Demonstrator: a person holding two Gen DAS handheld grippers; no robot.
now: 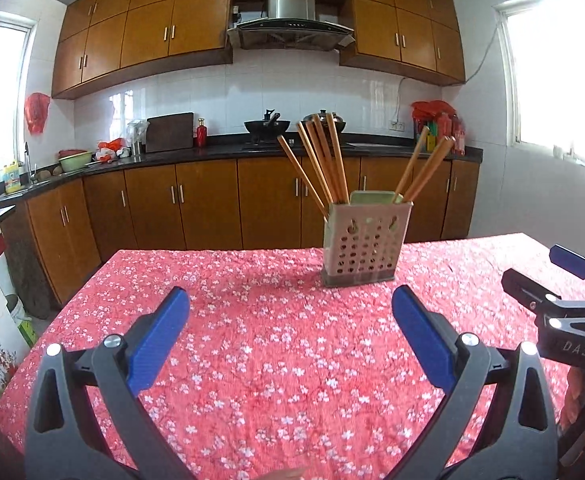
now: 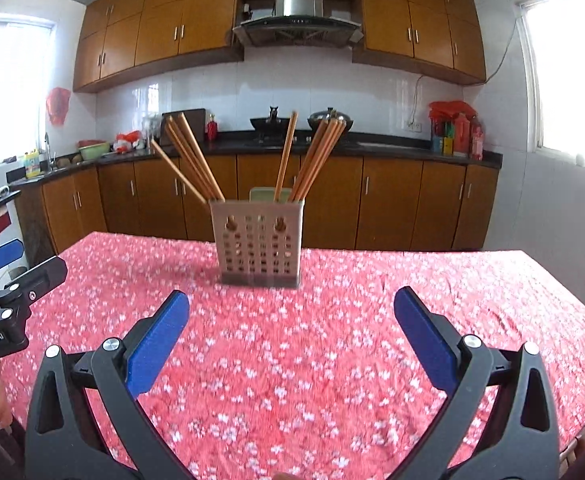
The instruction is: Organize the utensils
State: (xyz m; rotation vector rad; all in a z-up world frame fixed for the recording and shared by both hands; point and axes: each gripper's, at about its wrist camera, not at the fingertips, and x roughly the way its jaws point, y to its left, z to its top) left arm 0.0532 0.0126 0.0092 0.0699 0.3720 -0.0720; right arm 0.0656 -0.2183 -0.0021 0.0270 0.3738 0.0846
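A beige perforated utensil holder stands upright on the red floral tablecloth, with several wooden chopsticks fanned out of both its compartments. It also shows in the right wrist view with the chopsticks. My left gripper is open and empty, short of the holder and to its left. My right gripper is open and empty, short of the holder. Each gripper shows at the edge of the other's view: the right gripper and the left gripper.
The table ends at its far edge just behind the holder. Beyond it are brown kitchen cabinets, a dark counter with woks, bottles and a sink at the left. Windows are on both sides.
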